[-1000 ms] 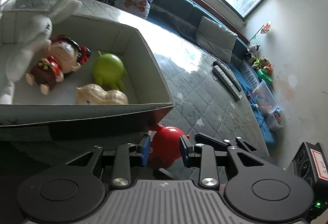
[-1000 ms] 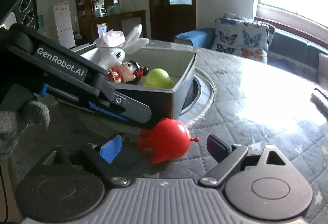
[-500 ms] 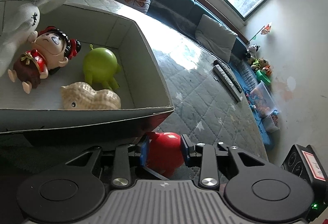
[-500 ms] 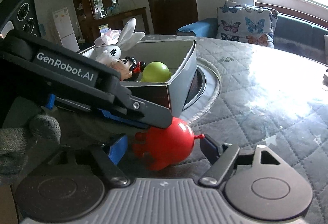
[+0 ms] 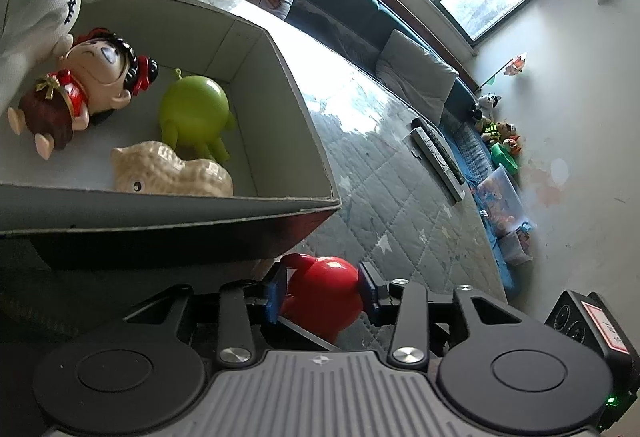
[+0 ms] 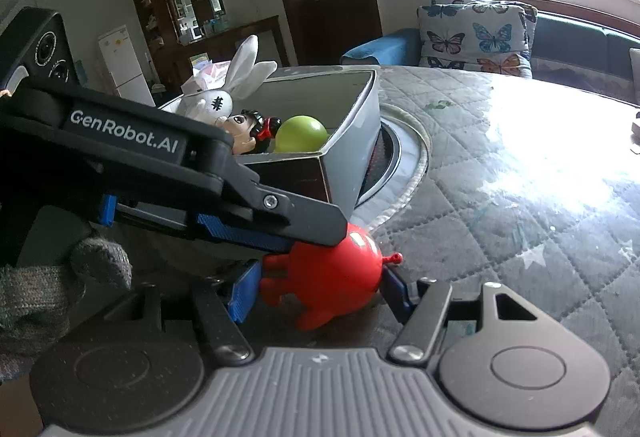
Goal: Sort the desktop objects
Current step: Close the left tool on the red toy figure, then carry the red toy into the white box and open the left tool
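Nearest of all, the round red plastic toy with stubby legs and a thin antenna (image 5: 322, 291) sits on the grey quilted table cover (image 5: 404, 205), just in front of the near corner of the grey open-topped cardboard box (image 5: 280, 105). Both tools meet on this toy. The left gripper (image 5: 322, 293) has its blue-padded fingers pressed against the toy's two sides, holding it. The right gripper (image 6: 320, 287) also brackets the toy, its blue pads (image 6: 242, 291) narrow and right at the toy's flanks; whether they truly press on it I cannot tell. Seen from the right wrist, the left tool's upper finger lies across the toy's top, and a grey knitted glove (image 6: 60, 285) grips that tool, left of the toy.

Inside the box, closest to the near wall, lies a cream peanut-shaped figure with a dot eye (image 5: 172, 177). Just behind it, touching, stands a lime-green round toy (image 5: 194, 113). Left of that lies a doll in a red dress with black hair (image 5: 80, 89), and a white plush rabbit (image 5: 44, 17) leans over the doll at the box's far left side.

Beyond the box, a butterfly-print cushion (image 6: 476, 37) rests on a blue-green sofa.
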`<state>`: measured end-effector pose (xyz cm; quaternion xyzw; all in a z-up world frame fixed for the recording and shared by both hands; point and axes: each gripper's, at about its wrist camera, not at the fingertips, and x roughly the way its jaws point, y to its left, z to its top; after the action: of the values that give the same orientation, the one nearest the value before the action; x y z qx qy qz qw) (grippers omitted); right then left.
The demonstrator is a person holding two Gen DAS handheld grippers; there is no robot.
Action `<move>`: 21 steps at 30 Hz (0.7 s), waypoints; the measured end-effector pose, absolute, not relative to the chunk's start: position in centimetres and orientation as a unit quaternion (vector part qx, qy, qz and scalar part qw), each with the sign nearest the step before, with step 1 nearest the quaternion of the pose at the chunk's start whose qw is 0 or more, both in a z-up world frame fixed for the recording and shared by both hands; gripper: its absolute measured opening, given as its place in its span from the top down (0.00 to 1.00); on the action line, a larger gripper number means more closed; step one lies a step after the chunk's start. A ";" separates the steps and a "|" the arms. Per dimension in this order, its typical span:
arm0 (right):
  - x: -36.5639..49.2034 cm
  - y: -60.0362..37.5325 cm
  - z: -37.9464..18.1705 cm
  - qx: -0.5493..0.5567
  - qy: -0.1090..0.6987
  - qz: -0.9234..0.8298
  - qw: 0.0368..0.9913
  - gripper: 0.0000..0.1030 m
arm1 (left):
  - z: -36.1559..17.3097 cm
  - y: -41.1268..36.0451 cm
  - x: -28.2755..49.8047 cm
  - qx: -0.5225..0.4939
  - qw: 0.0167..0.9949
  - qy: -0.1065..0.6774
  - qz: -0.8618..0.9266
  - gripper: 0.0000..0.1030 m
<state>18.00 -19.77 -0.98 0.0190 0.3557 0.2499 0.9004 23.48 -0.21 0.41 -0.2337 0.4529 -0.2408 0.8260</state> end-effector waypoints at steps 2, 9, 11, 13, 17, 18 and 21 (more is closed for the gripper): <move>17.7 -19.6 -0.8 0.018 0.355 0.250 0.901 0.37 | 0.6 -0.2 23.2 -0.232 0.825 0.455 -0.241 0.59; 16.2 -19.1 0.4 0.012 0.339 0.254 0.906 0.37 | 2.1 0.6 22.0 -0.232 0.829 0.443 -0.251 0.59; 16.0 -18.5 1.2 0.005 0.331 0.259 0.907 0.37 | 2.8 0.9 21.6 -0.227 0.833 0.437 -0.253 0.58; 15.9 -17.9 2.0 -0.001 0.322 0.265 0.909 0.37 | 3.8 1.4 21.1 -0.223 0.839 0.427 -0.254 0.58; 15.7 -16.7 3.5 -0.014 0.305 0.276 0.912 0.37 | 5.5 2.6 20.5 -0.223 0.849 0.407 -0.252 0.58; 15.6 -16.3 3.9 -0.018 0.300 0.278 0.912 0.37 | 5.9 3.0 20.4 -0.224 0.852 0.401 -0.251 0.58; 15.8 -15.2 4.9 -0.026 0.289 0.286 0.913 0.37 | 6.8 3.9 20.5 -0.227 0.858 0.389 -0.246 0.58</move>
<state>15.78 -15.24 4.85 -0.0258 0.2893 0.2864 0.9130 20.52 3.89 6.78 -0.2268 0.3894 -0.2461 0.8581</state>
